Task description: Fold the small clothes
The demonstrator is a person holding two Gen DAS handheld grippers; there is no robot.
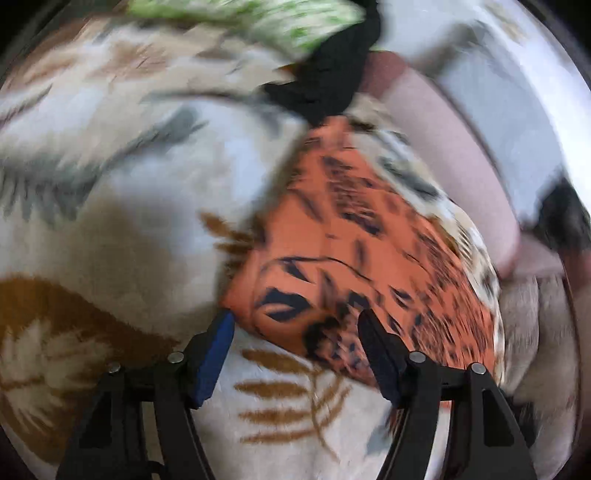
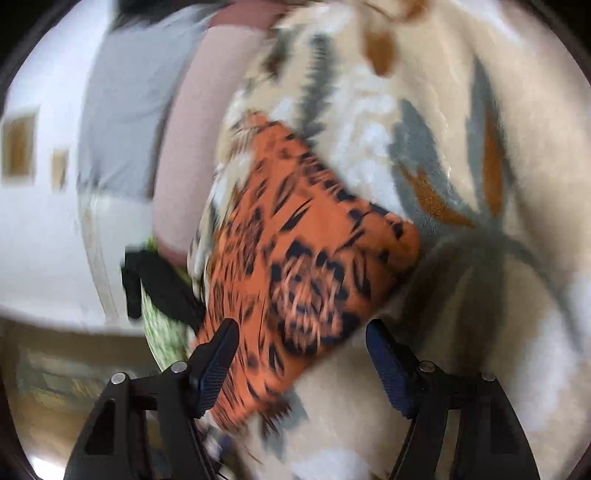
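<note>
An orange garment with black leaf print [image 1: 354, 251] lies bunched on a cream blanket with leaf pattern [image 1: 110, 221]. My left gripper [image 1: 295, 325] is open, its jaws standing around the garment's near corner, just above it. In the right wrist view the same garment [image 2: 306, 258] lies on the blanket [image 2: 480, 295]. My right gripper [image 2: 301, 332] is open, its jaws apart over the garment's near edge. Both views are motion-blurred.
A black cloth [image 1: 332, 74] and a green-and-white cloth [image 1: 258, 18] lie beyond the garment; they also show in the right wrist view [image 2: 162, 288]. The blanket's edge and a pink bed side [image 1: 450, 147] run at the right.
</note>
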